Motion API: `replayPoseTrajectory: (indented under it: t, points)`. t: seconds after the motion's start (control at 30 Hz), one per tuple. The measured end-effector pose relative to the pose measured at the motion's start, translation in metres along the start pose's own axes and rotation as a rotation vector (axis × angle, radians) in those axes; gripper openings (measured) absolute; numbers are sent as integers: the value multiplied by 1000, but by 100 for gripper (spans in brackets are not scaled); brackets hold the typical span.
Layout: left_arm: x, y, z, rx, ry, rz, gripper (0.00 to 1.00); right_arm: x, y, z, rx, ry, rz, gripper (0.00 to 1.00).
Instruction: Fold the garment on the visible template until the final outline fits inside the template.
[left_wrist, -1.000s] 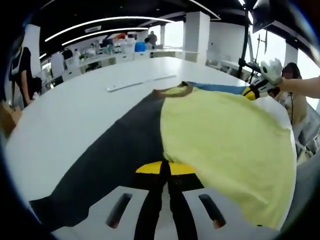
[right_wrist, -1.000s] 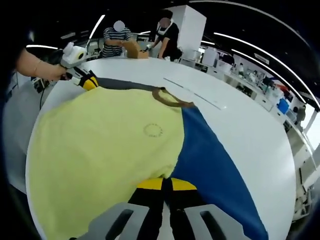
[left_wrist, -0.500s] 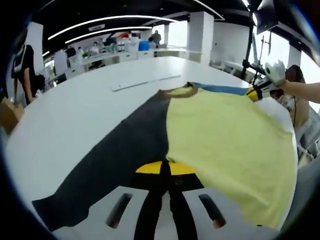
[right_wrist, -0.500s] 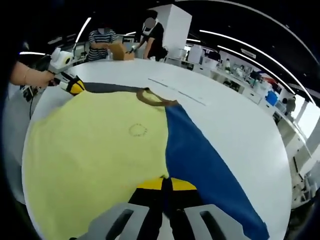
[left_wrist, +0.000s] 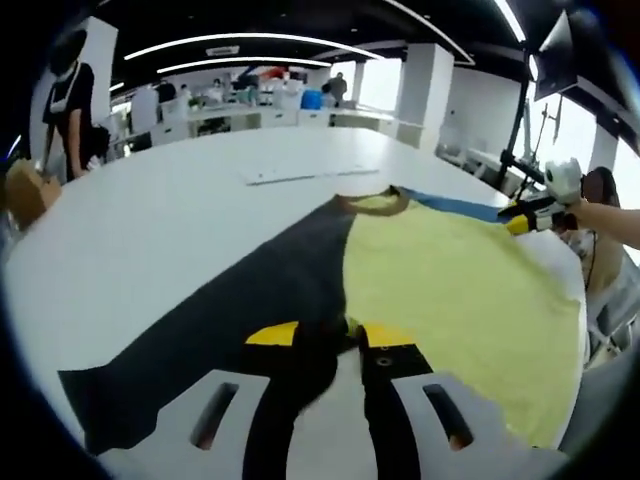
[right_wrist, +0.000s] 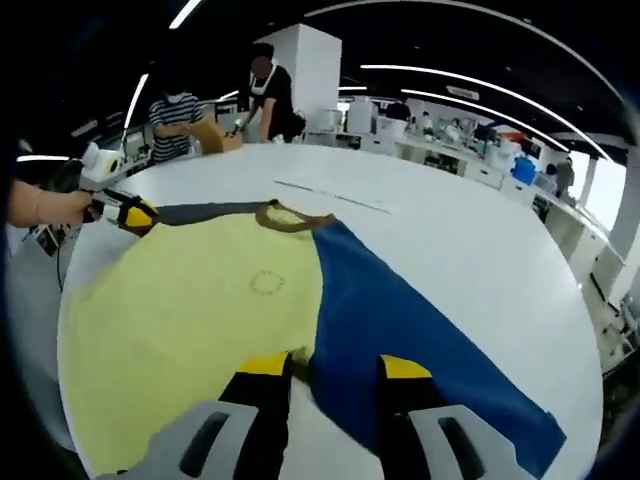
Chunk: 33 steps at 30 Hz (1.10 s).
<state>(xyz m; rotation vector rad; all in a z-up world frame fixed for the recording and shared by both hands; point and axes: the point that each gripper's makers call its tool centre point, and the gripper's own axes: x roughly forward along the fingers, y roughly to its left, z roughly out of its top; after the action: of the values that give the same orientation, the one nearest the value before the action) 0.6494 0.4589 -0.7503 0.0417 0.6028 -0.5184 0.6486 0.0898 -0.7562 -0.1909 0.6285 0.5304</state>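
Left gripper view: I see my left gripper (left_wrist: 328, 345) low over the near edge of the shirt (left_wrist: 450, 280), jaws parted a little, with the cloth edge running between the yellow tips; I cannot tell whether they bite on it.
Right gripper view: my right gripper (right_wrist: 335, 368) has its jaws spread wide, astride the line where the yellow body meets the blue sleeve (right_wrist: 400, 320), nothing pinched.
Shirt: it lies flat on the round white table (right_wrist: 470, 240), yellow in the middle, dark sleeve (left_wrist: 250, 300) one side, blue the other, brown collar (right_wrist: 290, 218) at the far end.
Template: I cannot make out any outline on the table.
Step in hand: I judge the shirt is spread and no fold is made yet; both grippers sit at opposite edges, ready to take hold.
Next move: I would close each gripper on a sleeve seam and carry the sleeve in over the yellow body, keeping the cloth on the table.
Containers: a brown box (left_wrist: 22, 193) at the table's edge; its contents are hidden.
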Motion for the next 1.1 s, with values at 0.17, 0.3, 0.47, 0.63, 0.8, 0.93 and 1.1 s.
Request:
replayPoseTrajectory:
  t: [0.17,0.3,0.47,0.63,0.8,0.93,1.1]
  points:
    - [-8,2,4,-42,-37,8,40,-10,-9,0,70,-15,-22,49]
    - [-14,-1,9,-74,-74,-7,50,-20,-17,-3,105,-15,-37,58]
    - [-20,-4,11,-70,-90,-11,60,-34,-31,-8,146,-20,-76,66]
    - [-29,-11,17,-68,-146,-21,71,-52,-56,-19,206,-11,-153,68]
    - [-37,-20,18,-41,-160,-44,79,-68,-75,-34,270,0,-201,71]
    - [-45,-26,20,-24,-183,-57,85,-79,-89,-45,295,6,-240,71]
    - [-50,-31,16,-32,-173,-68,90,-91,-105,-51,345,-8,-293,65]
